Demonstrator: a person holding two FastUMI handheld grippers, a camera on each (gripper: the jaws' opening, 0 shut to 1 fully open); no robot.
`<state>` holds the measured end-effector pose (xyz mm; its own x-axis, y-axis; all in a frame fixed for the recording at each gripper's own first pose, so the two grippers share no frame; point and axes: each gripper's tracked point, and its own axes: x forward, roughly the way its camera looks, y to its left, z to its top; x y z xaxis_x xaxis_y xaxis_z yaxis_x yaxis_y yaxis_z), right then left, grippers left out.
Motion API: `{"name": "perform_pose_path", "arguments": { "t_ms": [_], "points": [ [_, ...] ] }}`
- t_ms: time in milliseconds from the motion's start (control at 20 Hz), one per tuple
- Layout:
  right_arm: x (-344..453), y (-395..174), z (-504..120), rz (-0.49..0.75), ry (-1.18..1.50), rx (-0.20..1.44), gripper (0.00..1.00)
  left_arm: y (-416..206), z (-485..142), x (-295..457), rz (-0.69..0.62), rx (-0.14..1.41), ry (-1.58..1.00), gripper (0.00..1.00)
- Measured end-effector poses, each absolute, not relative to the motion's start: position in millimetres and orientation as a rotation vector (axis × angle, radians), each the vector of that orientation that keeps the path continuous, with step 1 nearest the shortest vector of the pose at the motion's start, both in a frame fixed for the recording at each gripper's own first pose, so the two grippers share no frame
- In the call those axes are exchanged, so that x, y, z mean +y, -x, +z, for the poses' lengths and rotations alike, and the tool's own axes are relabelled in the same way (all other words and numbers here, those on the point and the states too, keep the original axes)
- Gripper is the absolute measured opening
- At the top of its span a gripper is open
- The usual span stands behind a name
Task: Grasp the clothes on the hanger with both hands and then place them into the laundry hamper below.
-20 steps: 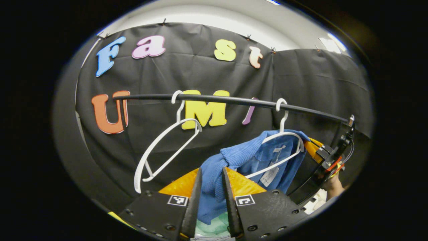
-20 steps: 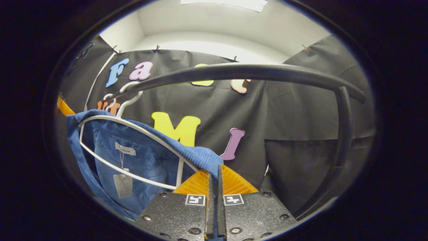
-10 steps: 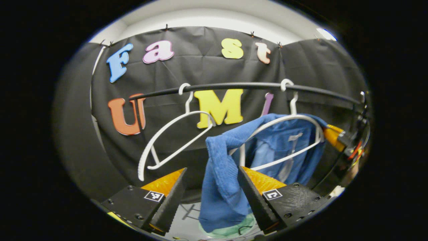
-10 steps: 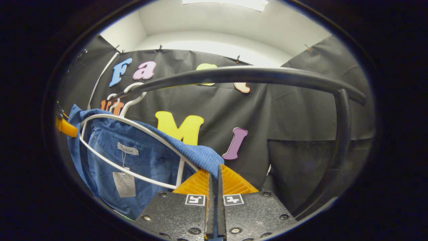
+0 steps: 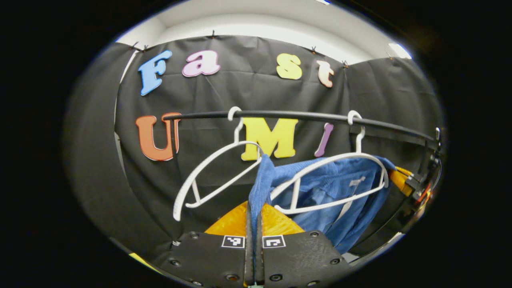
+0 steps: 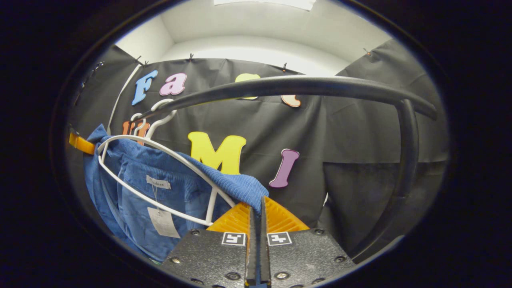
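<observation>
Blue garment [image 5: 340,192] hangs on a white hanger [image 5: 320,176] from the black rail [image 5: 304,117], ahead of and just above both hand-held grippers. In the right gripper view the same garment [image 6: 168,188] drapes over the hanger [image 6: 160,154], with a paper tag dangling inside the collar area.

Left hand-held gripper [image 5: 254,224]: fingers clenched on one shoulder edge of the garment; a fold of fabric rises straight out of the pinch. Right hand-held gripper [image 6: 257,216]: fingers pressed together on the opposite shoulder edge, cloth bunched right at the tips. Across the garment from the left unit, the other hand-held gripper shows at the far shoulder.

Judgement: both grasps look made; the step in hand is freeing the garment from the hanger.

How to do it well:
- Lift both shoulders up and off the hanger ends together. An uneven pull will likely tip the hanger or drag its hook along the rail.
- Watch the fabric at the hanger's crossbar and shoulder tips for snagging.
- Both pinches hold little cloth; ease rather than jerk, or an edge may slip out.
- An empty white hanger [image 5: 208,180] hangs just beside, on the left unit's left; keep clear of it.

Hamper position cannot be confirmed from here; lower only once the garment is free.
</observation>
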<state>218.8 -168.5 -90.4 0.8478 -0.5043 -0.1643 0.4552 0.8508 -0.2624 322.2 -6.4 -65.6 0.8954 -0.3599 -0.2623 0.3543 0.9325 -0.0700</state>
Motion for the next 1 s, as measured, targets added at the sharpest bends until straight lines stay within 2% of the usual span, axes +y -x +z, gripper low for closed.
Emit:
{"name": "perform_pose_path", "arguments": {
  "t_ms": [50, 100, 150, 200, 300, 350, 400, 450, 500, 550, 800, 850, 900, 950, 1000],
  "points": [
    [-167.4, -218.0, -91.5, -0.505, 0.213, 0.241, 0.07, -326.0, -55.2, -3.9, -0.376, 0.261, 0.030, 0.07],
    [-166.0, -217.7, -92.8, -0.499, 0.201, 0.248, 0.07, -329.6, -47.9, -2.6, -0.377, 0.246, 0.028, 0.07],
    [-164.0, -217.7, -95.4, -0.492, 0.184, 0.261, 0.07, -335.1, -44.8, 1.1, -0.365, 0.239, -0.011, 0.02],
    [-163.4, -216.7, -98.1, -0.487, 0.162, 0.271, 0.07, -340.3, -48.1, 5.0, -0.353, 0.244, -0.050, 0.07],
    [-163.3, -216.8, -109.9, -0.476, 0.128, 0.300, 0.07, -344.9, -66.8, 4.1, -0.353, 0.280, -0.092, 0.07],
    [-162.0, -216.9, -118.6, -0.467, 0.120, 0.318, 0.07, -344.6, -74.5, 2.2, -0.364, 0.291, -0.096, 0.07],
    [-160.4, -217.1, -123.1, -0.456, 0.112, 0.329, 0.07, -345.6, -78.7, 2.4, -0.367, 0.295, -0.090, 0.02],
    [-160.1, -215.6, -125.3, -0.449, 0.107, 0.335, 0.07, -346.7, -83.0, 1.5, -0.378, 0.301, -0.075, 0.07],
    [-159.6, -215.9, -125.9, -0.443, 0.095, 0.337, 0.07, -346.6, -86.1, 0.9, -0.391, 0.304, -0.040, 0.02],
    [-157.6, -215.5, -127.2, -0.439, 0.078, 0.340, 0.07, -341.9, -96.2, 3.2, -0.408, 0.311, 0.001, 0.07],
    [-161.7, -208.8, -106.8, -0.449, 0.048, 0.316, 0.07, -332.1, -92.7, -0.4, -0.527, 0.337, 0.177, 0.07],
    [-165.5, -201.9, -93.7, -0.465, 0.068, 0.287, 0.07, -331.3, -87.2, -2.0, -0.557, 0.323, 0.191, 0.02],
    [-167.3, -199.6, -85.3, -0.475, 0.082, 0.267, 0.07, -330.4, -79.3, -2.5, -0.578, 0.307, 0.202, 0.07],
    [-166.4, -199.1, -82.1, -0.486, 0.090, 0.261, 0.06, -331.9, -74.8, -6.4, -0.604, 0.301, 0.203, 0.02],
    [-161.7, -198.9, -79.4, -0.476, 0.085, 0.258, 0.07, -332.9, -70.5, -11.2, -0.639, 0.288, 0.223, 0.07]
  ]
}}
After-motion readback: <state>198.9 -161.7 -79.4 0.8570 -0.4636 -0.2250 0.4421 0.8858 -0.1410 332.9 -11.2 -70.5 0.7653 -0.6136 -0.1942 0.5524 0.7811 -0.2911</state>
